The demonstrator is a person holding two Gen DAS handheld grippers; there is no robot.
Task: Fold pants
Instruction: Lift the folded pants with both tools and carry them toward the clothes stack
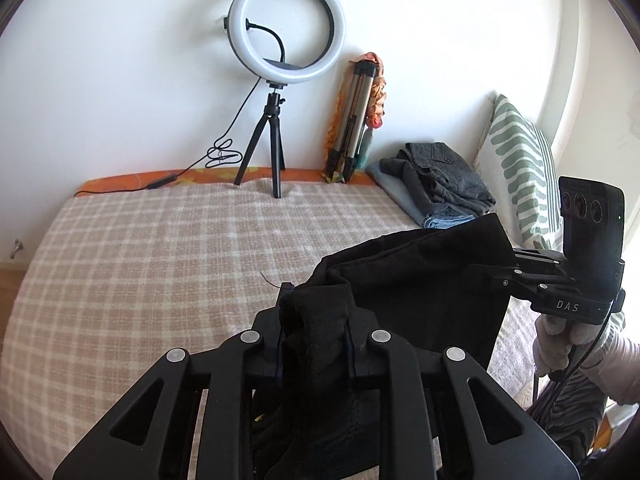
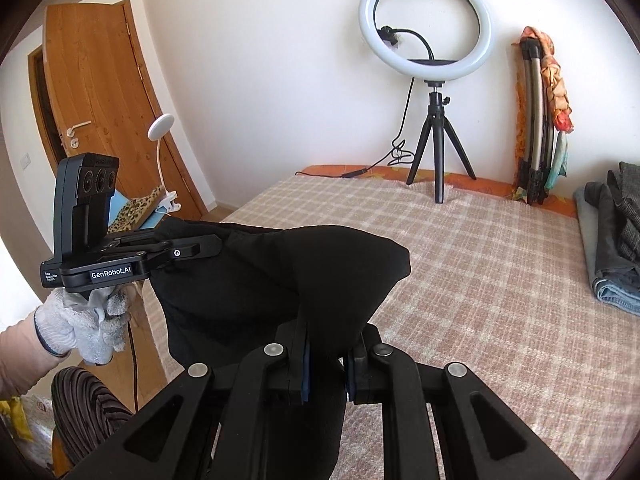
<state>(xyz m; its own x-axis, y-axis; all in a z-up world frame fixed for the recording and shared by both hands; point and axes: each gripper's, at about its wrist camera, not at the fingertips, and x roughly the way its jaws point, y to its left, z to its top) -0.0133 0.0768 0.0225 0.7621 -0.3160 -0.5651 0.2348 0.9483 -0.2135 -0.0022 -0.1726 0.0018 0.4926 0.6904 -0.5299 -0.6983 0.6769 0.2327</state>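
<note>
Black pants (image 1: 420, 276) hang in the air above the bed, stretched between both grippers. In the left wrist view my left gripper (image 1: 316, 308) is shut on a bunched corner of the dark fabric, which spills down between its fingers. My right gripper (image 1: 494, 276) enters from the right, held by a gloved hand (image 1: 556, 340), its tips buried in the other end of the cloth. In the right wrist view the right gripper (image 2: 326, 352) clamps a fold of the pants (image 2: 248, 280). The left gripper (image 2: 200, 248) bites the far edge at the left.
A plaid blanket covers the bed (image 1: 160, 260). A ring light on a small tripod (image 1: 276, 148) stands at the bed's far edge, with a folded tripod (image 1: 356, 120) leaning on the wall. Folded clothes (image 1: 440, 184) and a patterned pillow (image 1: 520, 160) lie at the right. A wooden door (image 2: 100, 100) is at the left.
</note>
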